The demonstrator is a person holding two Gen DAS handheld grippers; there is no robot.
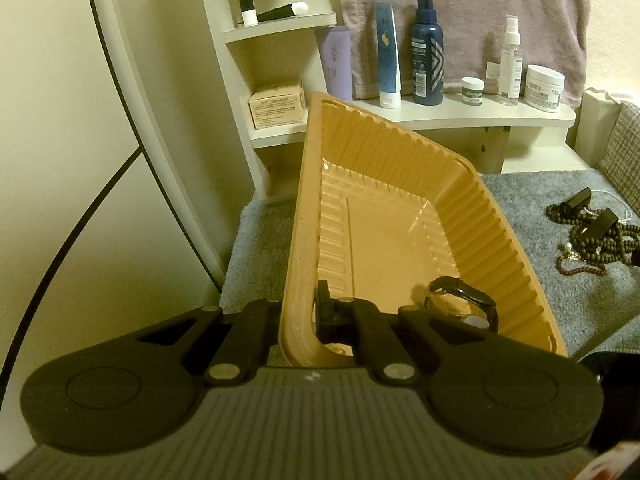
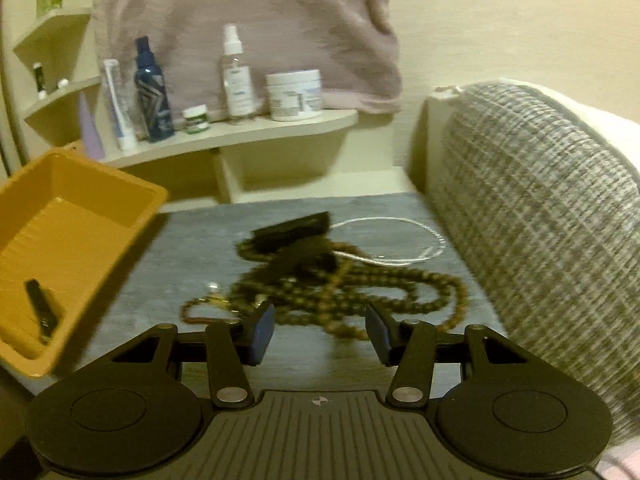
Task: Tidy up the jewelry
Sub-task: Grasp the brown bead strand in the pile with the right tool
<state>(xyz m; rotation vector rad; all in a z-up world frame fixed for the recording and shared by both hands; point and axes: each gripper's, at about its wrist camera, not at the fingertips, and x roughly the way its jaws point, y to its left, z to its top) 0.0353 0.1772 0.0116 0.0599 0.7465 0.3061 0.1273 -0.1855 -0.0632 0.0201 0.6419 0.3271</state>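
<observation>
The left gripper [image 1: 298,316] is clamped on the near wall of a ribbed, thin orange plastic tray [image 1: 516,248], tilting it up off the nubby grey towel [image 1: 256,240]; a black-strapped wristwatch [image 1: 466,304] lies in the tray's near corner. The right gripper [image 2: 320,330] hangs with its blue-padded jaws spread wide and nothing between them, just above a tangled heap of round brown wooden bead strands [image 2: 352,280] on the towel. Beyond the beads a thin pale cord [image 2: 416,224] loops, and smooth bottles and jars line a cream shelf [image 2: 240,130].
</observation>
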